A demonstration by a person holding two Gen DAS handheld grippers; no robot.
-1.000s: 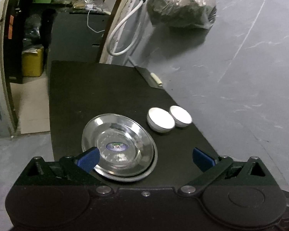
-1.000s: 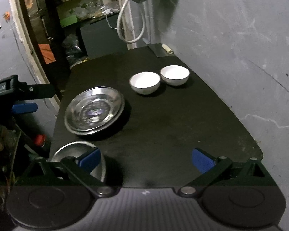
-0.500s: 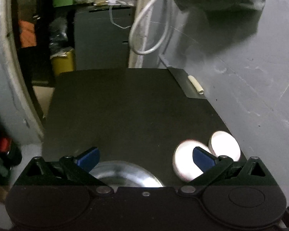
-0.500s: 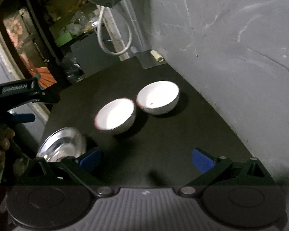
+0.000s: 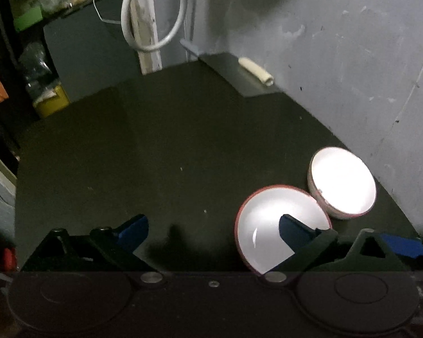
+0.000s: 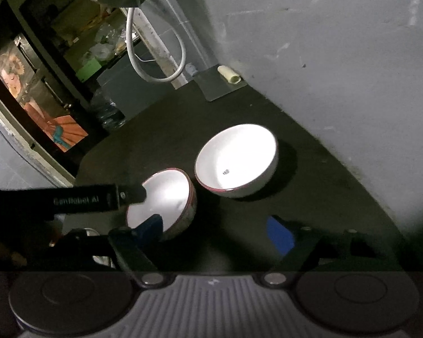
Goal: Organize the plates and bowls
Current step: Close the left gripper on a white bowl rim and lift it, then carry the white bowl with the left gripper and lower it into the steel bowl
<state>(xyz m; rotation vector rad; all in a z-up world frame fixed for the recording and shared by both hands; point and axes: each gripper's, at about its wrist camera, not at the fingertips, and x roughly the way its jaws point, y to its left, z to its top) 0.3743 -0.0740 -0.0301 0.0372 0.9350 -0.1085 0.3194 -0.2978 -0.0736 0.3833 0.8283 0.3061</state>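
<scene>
Two white bowls with red rims sit side by side on the black table. The near bowl lies under both grippers. The far bowl stands next to the grey wall. My left gripper is open, its right finger over the near bowl's inside; it also shows in the right wrist view reaching over that bowl's left rim. My right gripper is open, its left fingertip at the near bowl's front rim. The steel plates are out of view.
A grey wall runs along the table's right edge. A flat grey sheet with a small cream roll lies at the far right corner. A white hose hangs behind. Cluttered shelves stand at the far left.
Both grippers have moved forward and right, away from the steel plates, and now close in on the near bowl. The plates have left both views. Both grippers stay open.
</scene>
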